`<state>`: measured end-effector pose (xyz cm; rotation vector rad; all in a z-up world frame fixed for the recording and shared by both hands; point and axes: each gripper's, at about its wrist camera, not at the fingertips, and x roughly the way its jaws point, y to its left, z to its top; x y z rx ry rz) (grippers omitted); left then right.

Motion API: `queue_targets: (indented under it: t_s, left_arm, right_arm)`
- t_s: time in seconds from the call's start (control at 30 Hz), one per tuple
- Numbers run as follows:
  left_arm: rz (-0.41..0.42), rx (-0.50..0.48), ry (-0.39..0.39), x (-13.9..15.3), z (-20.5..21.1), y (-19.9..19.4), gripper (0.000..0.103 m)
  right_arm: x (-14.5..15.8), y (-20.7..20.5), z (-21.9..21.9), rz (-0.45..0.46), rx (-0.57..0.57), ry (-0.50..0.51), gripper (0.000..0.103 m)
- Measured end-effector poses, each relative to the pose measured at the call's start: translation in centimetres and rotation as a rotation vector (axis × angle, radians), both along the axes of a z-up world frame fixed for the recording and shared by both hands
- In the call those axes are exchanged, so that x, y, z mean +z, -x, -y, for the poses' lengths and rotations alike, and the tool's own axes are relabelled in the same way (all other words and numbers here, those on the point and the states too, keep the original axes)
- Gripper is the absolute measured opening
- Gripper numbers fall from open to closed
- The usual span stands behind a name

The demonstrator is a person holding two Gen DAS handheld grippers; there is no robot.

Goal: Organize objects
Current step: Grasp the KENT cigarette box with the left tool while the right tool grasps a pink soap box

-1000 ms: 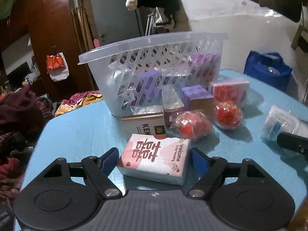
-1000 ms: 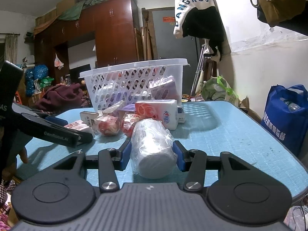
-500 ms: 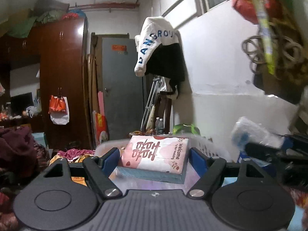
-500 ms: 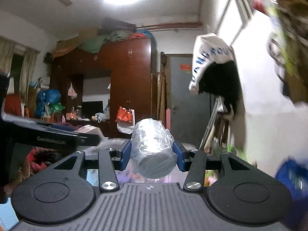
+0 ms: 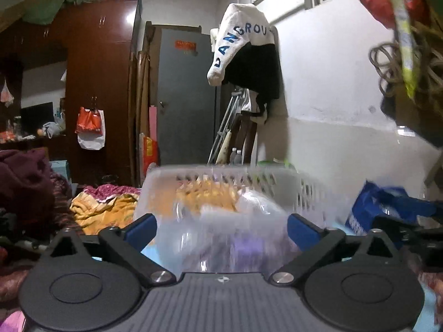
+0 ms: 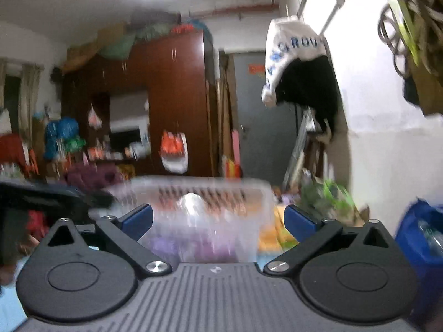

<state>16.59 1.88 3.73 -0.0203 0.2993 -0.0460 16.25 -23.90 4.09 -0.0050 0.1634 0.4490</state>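
Observation:
The clear perforated plastic basket (image 5: 304,191) sits straight ahead of my left gripper (image 5: 221,225), which is open and empty just above its near rim. A clear-wrapped white roll (image 5: 249,207) lies blurred inside it among purple packs. In the right wrist view the same basket (image 6: 260,193) is in front of my right gripper (image 6: 218,218), also open and empty, and the wrapped roll (image 6: 191,204) shows inside. The pink tissue pack is not visible.
The other gripper shows at the right edge of the left view (image 5: 409,232) and the left edge of the right view (image 6: 41,199). A blue bag (image 6: 423,235) stands at right. A wardrobe (image 5: 99,83), a door and hanging clothes lie behind.
Both grippers have opened over the basket. The pink tissue pack has left the left gripper and the wrapped roll has left the right gripper and lies in the basket.

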Motion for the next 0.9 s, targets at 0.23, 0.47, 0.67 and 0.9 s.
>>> queue_targets:
  t_s: [0.23, 0.47, 0.67, 0.9]
  left_arm:
    - [-0.144, 0.017, 0.017, -4.6, -1.4, 0.3, 0.102]
    - [-0.195, 0.025, 0.025, -6.1, -2.2, -0.2, 0.101]
    - [-0.226, 0.036, -0.006, -6.6, -1.0, -1.1, 0.1]
    - [-0.276, 0.044, 0.006, -6.9, -0.9, -2.1, 0.061]
  right_arm:
    - [-4.2, -1.5, -1.4, -0.187, 0.016, 0.063, 0.103]
    - [-5.1, -2.3, -2.3, -0.236, 0.038, 0.085, 0.098]
    - [-5.7, -2.6, -2.8, -0.276, 0.024, 0.104, 0.083]
    - [-5.9, -2.7, -1.9, -0.285, 0.015, 0.079, 0.073]
